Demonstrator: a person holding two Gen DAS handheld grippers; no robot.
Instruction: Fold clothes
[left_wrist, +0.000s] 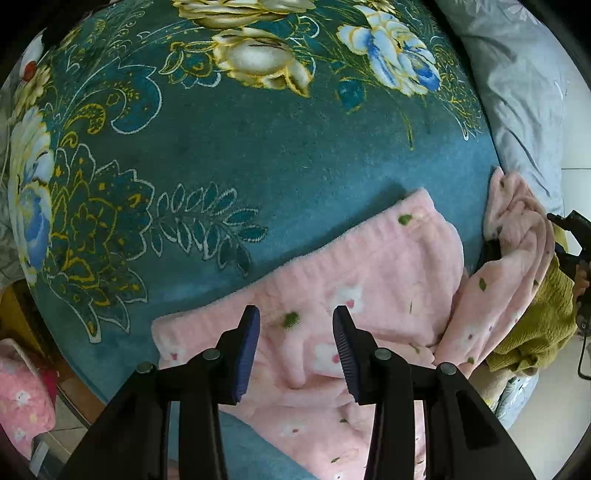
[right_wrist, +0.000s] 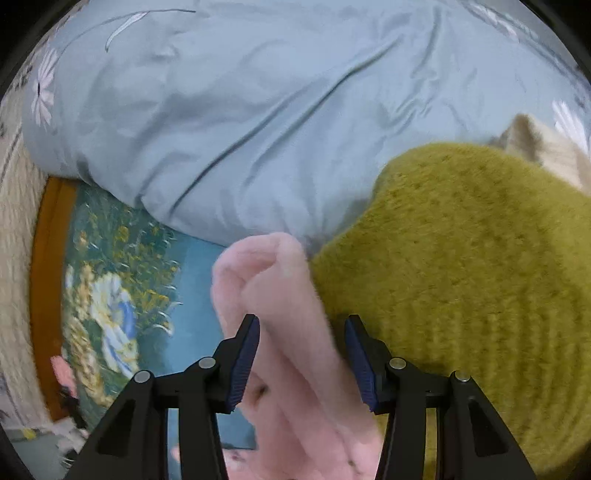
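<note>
1. Left wrist view: your left gripper (left_wrist: 295, 347) is spread above the pink fleece garment (left_wrist: 354, 295), lying lower centre on the teal floral blanket (left_wrist: 258, 147).
2. Right wrist view: your right gripper (right_wrist: 302, 360) is spread, with a bunched pink fold (right_wrist: 280, 280) between the fingers, beside the olive knit sweater (right_wrist: 461, 277).

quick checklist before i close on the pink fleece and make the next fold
1. Left gripper open over the pink garment: ok.
2. Right gripper open, with a bunched pink fold between its fingers: ok.
3. Garment lying flat: not ok, its right side is bunched up.
4. Olive knit out of the way: not ok, it lies against the pink fabric.
5. Free teal blanket to fold onto: ok.
6. Pads touching cloth: cannot tell.
</note>
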